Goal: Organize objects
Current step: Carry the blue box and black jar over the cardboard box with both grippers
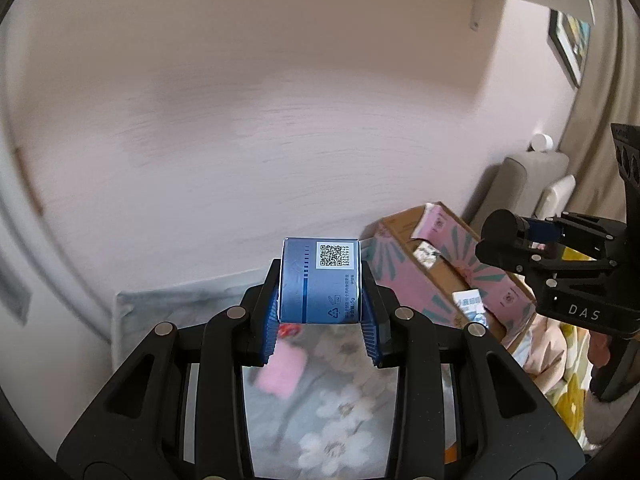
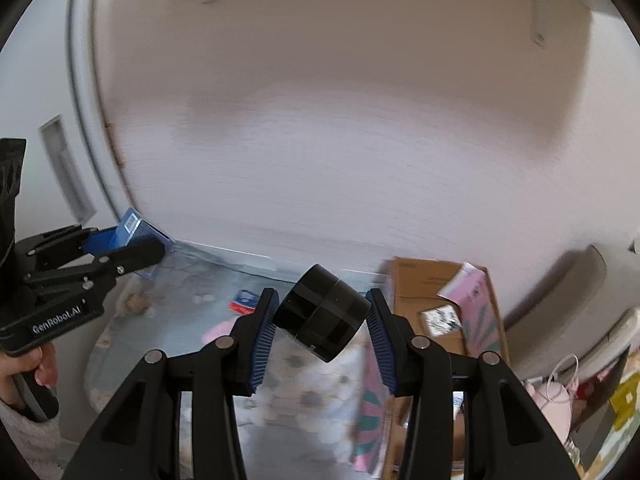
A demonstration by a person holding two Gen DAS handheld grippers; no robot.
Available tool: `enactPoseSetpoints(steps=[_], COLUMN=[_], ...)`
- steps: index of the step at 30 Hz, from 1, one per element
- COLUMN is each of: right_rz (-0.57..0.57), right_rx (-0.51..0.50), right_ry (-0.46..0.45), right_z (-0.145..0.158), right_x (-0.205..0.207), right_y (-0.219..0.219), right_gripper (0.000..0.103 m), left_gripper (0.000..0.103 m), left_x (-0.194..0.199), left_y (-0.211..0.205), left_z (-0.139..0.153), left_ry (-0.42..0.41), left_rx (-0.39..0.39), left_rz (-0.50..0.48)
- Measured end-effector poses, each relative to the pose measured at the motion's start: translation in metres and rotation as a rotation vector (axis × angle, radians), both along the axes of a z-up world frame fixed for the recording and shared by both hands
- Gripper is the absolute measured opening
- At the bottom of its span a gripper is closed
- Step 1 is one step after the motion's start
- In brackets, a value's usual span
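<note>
1. The left gripper [image 1: 320,312] clamps a blue box [image 1: 319,284] between its blue pads, held in the air above a floral cloth [image 1: 344,400]. The box's QR-code face looks toward the camera; its long axis cannot be told.
2. The right gripper [image 2: 322,330] grips a black cylinder [image 2: 322,312] across its round side. The cylinder's axis is tilted, upper end leaning left and away, lower end right and nearer the camera.
3. Ahead of both grippers stands a pale wall [image 1: 260,120], with open air between it and the held things.
4. A pink item [image 1: 280,372] and a red-and-blue packet [image 2: 245,302] lie on the cloth below, apart from each other.
5. At right an open carton [image 2: 444,308] with pink patterned flaps holds small packets; its contents are too blurred to name.
6. A hand [image 2: 28,372] holds the left gripper's handle.
</note>
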State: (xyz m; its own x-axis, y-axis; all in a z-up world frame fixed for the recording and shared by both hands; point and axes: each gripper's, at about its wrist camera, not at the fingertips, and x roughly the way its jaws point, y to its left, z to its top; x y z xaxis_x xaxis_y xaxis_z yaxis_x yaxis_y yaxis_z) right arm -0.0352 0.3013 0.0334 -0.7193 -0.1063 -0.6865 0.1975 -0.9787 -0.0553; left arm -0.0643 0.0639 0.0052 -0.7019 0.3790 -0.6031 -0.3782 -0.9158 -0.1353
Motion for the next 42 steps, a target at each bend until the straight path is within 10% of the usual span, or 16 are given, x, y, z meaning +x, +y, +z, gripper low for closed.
enactPoseSetpoints(steps=[23,39,42], right_rz=[-0.335,-0.332,-0.325], right_rx=[-0.054,-0.082,-0.109], right_ry=[-0.249,-0.318,-0.368], right_z=[-0.096,-0.13,-0.139], right_x=[-0.014,-0.027,-0.031], right_y=[0.163,0.175,0.173], right_gripper=[0.041,0.041,0.07], left_gripper=[0.031,0.032,0.034], left_x=[-0.124,-0.14,-0.138], left_y=[0.257,0.294,0.294], left_z=[-0.098,-0.138,-0.134], left_ry=[-0.156,-0.227,-0.213], left_rx=[-0.19,-0.346,-0.355], left_rz=[-0.515,-0.539,-0.544])
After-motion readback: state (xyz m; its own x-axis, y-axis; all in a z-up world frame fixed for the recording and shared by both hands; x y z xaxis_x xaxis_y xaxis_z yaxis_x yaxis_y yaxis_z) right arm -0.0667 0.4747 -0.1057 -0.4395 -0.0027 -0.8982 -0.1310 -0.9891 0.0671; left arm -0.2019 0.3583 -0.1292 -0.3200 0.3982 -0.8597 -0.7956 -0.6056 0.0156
